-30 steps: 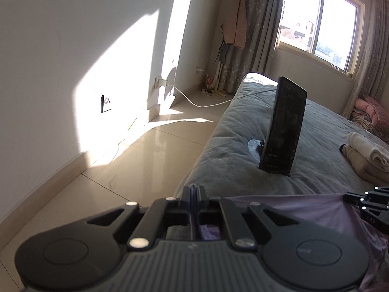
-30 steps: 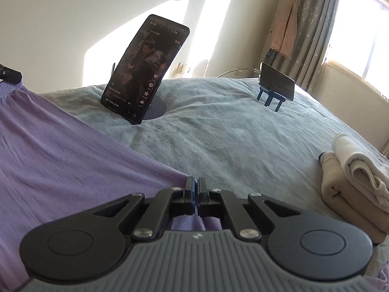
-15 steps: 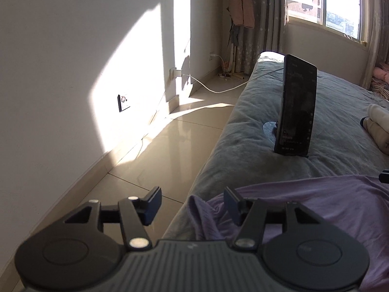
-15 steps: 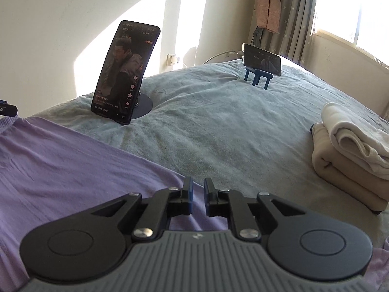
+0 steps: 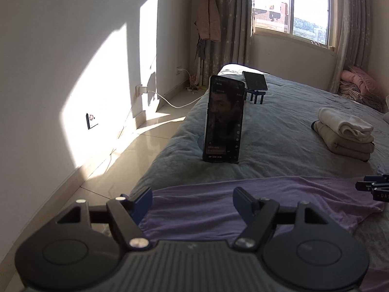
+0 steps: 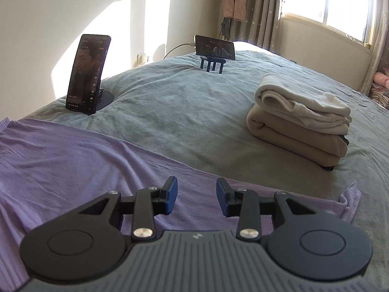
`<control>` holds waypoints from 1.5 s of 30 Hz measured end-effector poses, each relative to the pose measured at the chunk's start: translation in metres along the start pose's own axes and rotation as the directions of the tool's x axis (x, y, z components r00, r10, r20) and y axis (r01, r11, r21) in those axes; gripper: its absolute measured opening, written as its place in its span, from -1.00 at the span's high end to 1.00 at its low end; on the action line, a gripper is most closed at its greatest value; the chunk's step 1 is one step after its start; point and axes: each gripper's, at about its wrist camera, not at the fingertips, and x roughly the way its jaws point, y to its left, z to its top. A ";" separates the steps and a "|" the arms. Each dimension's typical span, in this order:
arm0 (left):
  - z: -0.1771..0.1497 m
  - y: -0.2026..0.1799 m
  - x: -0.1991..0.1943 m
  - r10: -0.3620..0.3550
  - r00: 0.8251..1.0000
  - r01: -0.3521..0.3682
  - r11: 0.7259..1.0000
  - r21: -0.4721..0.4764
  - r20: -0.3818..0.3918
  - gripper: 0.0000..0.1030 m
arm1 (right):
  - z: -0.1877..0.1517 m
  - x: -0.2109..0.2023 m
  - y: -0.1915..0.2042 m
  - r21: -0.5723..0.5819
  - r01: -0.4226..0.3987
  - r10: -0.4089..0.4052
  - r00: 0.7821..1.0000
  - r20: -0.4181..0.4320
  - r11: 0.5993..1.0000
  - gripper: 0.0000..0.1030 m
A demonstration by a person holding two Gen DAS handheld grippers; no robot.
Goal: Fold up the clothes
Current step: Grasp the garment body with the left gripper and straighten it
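Purple garment [image 6: 80, 160] lies spread flat across near part of grey-green bed [image 6: 175, 102], light wrinkles, one corner sticking up at its right edge. Left gripper [image 5: 192, 199] has jaws spread wide, nothing between them, positioned over garment's left end near bed's edge; whether the tips touch the cloth I can't tell. Right gripper [image 6: 196, 194] also has jaws apart, a bit narrower gap, empty, over garment's far edge towards its right end; contact with fabric can't be judged either. In left wrist view the right gripper's tips show at far right edge of frame, over the purple cloth. Folded stack [image 6: 299, 121] sits on bed well apart from the garment, further in and to the right: white piece on top, two beige layers under it, something dark peeking out at the bottom. Upright phone [image 6: 87, 73] on a round dark base stands on the bed just beyond the garment's far-left edge, screen lit. Second phone [image 6: 215, 47] sits landscape on a small blue stand further back, cable plugged into its left end. White cable [image 5: 170, 99] runs from wall outlet towards bed in left wrist view. Window [image 5: 291, 7] and curtains at back, sun patches on wall and tiled floor [image 5: 136, 160].
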 end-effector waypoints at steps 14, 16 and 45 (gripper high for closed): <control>-0.023 -0.108 0.016 -0.229 0.970 0.236 0.967 0.095 -0.081 -0.43 | -0.032 -0.029 -0.060 0.113 0.062 -0.057 0.997 -0.046 0.992 0.09; -0.026 -0.123 0.021 -0.255 0.963 0.264 0.959 0.101 -0.090 -0.43 | -0.036 -0.031 -0.065 0.121 0.068 -0.062 0.997 -0.055 0.990 0.06; -0.065 -0.242 0.041 -0.441 0.878 0.479 0.802 0.356 -0.187 0.16 | -0.077 -0.051 -0.150 0.335 0.097 -0.083 0.995 -0.057 0.937 0.04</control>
